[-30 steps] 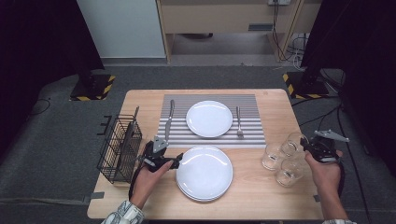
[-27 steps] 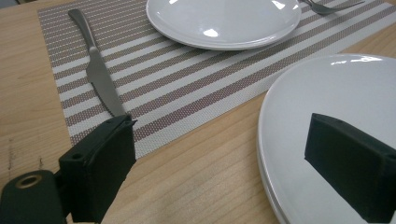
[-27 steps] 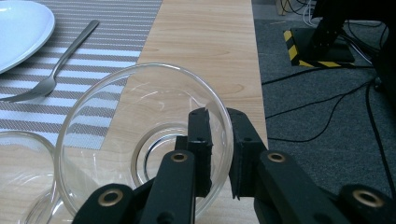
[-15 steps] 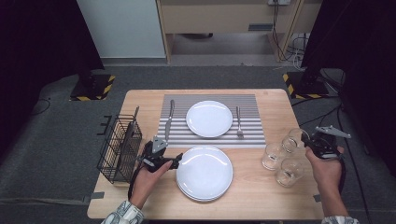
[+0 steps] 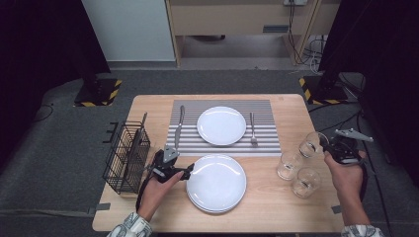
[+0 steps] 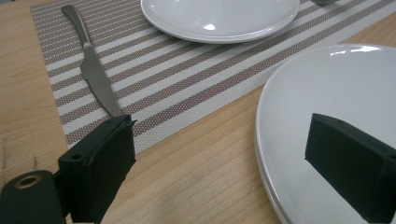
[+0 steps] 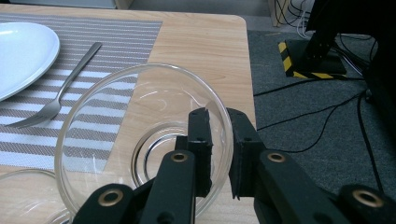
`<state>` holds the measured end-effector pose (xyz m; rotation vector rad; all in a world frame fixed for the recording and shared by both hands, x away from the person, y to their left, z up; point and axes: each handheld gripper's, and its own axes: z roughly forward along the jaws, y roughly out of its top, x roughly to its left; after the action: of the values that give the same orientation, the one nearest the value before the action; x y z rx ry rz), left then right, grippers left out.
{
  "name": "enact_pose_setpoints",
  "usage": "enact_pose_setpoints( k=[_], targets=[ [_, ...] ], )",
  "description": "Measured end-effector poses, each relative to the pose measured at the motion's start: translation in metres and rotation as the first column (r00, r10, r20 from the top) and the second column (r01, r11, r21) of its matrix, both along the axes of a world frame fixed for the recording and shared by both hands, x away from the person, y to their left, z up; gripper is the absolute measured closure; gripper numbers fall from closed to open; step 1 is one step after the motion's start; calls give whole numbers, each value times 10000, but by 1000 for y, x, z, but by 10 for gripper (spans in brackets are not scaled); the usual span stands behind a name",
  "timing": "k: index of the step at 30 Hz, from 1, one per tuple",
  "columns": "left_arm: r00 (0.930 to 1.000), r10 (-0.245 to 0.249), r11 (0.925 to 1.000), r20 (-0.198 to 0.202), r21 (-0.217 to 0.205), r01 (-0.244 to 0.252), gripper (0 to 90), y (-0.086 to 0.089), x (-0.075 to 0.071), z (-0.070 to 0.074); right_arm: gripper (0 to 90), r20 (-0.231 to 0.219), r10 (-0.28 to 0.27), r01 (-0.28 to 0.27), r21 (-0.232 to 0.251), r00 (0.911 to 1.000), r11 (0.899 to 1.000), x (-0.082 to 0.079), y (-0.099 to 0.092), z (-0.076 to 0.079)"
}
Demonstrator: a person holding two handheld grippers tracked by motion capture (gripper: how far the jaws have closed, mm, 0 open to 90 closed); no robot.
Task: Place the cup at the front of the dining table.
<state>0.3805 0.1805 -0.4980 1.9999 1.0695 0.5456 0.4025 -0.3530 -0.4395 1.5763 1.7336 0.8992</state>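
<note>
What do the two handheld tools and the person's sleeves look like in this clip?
Both are black. The left tool has blocky black jaws with brass-coloured rivets at the pivots, a small grey plate on top and a black cable trailing back along the forearm. The right tool carries a grey three-cornered plate on top and the same flat black jaws. The person's sleeves are light with a dark pattern.

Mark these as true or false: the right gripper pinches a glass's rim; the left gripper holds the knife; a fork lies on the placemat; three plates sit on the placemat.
1. The right gripper pinches the rim of a glass. True.
2. The left gripper holds the knife. False: it is open at the near plate's rim.
3. A fork lies on the placemat. True.
4. Three plates sit on the placemat. False: one far plate does.
</note>
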Motion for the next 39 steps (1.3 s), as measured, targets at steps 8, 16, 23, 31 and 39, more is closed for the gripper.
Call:
enact_pose_setpoints(
  k=[8,16,23,31,39],
  targets=[
    [9999,-164,9999,37,34,164,76,-6,-2,3,813,63,97,-97,-1,9999,10000,3,3,3],
    [9996,-264,9996,27,116,264,75,-6,-8,5,813,151,110,-111,62,9998,9999,4,4,9],
    [9998,-131,9999,132,-47,132,75,0,-9,7,813,220,149,-151,88,9996,9998,6,8,13],
    [9998,-32,10000,205,-47,33,75,6,-9,8,813,49,143,-143,1,9999,9999,13,15,12],
    [9998,61,10000,165,-28,-60,75,11,-8,5,813,52,278,-278,43,9996,9996,21,24,14]
  ],
)
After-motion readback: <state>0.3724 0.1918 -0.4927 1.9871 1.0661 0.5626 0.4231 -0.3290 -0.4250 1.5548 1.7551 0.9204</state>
